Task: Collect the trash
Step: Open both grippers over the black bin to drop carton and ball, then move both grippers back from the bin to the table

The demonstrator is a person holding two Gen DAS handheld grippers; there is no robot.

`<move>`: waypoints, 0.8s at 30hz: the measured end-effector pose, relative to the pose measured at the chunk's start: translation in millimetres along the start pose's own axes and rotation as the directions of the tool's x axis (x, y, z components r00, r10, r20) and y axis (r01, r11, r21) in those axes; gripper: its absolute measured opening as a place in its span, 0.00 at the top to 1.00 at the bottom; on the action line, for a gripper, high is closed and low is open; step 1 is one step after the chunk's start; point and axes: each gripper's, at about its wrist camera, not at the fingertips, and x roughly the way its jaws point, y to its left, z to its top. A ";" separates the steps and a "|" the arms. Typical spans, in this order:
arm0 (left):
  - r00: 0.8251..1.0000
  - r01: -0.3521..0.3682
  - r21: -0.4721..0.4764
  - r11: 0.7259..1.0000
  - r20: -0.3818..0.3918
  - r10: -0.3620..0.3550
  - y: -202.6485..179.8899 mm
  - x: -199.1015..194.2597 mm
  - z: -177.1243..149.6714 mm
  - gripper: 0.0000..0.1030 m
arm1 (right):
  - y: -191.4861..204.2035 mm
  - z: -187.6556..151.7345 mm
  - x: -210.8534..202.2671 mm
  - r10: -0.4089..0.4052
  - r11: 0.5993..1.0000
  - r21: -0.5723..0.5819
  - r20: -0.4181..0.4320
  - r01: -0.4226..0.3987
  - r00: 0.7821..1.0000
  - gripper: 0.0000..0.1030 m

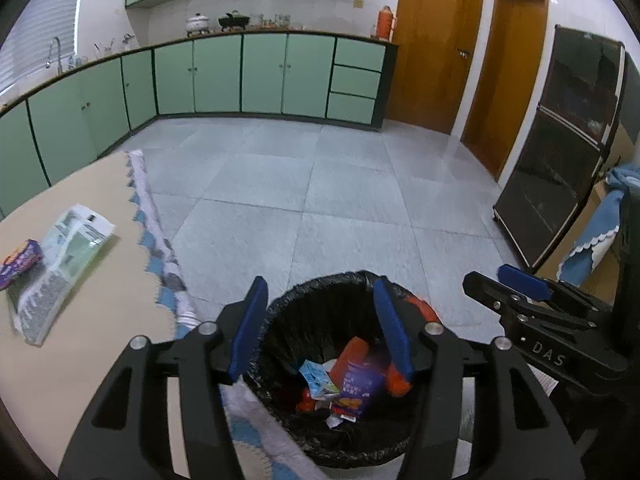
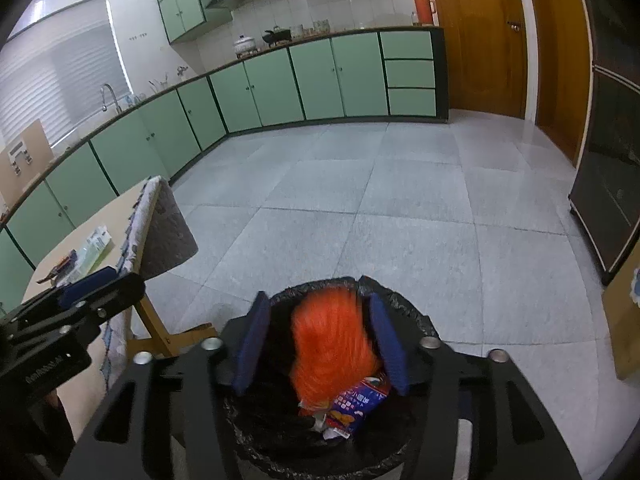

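Both the left gripper (image 1: 320,328) and right gripper (image 2: 320,344) hang open and empty over the black-lined round bin (image 1: 280,420), a blurred orange wrapper (image 2: 332,344) seemingly dropping in. Next, reach the clear green-printed plastic packet (image 1: 68,256) on the tan table (image 1: 92,340), at nine o'clock.

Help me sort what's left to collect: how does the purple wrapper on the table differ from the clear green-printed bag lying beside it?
The purple wrapper is small, opaque and brightly coloured; the clear bag is much larger, see-through, with pale green and white print. The wrapper sits at the table's left side, cut off by the picture's edge; the bag shows in full and reaches further toward the cloth-trimmed edge. Both lie flat on the table, uncollected, touching or overlapping.
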 end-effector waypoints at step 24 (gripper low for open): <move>0.955 -0.229 -0.158 0.960 0.156 0.254 122.8 -122.5 -12.2 0.27 | 136.0 15.1 -33.8 0.168 0.973 -0.176 0.095 -0.150 0.981 0.19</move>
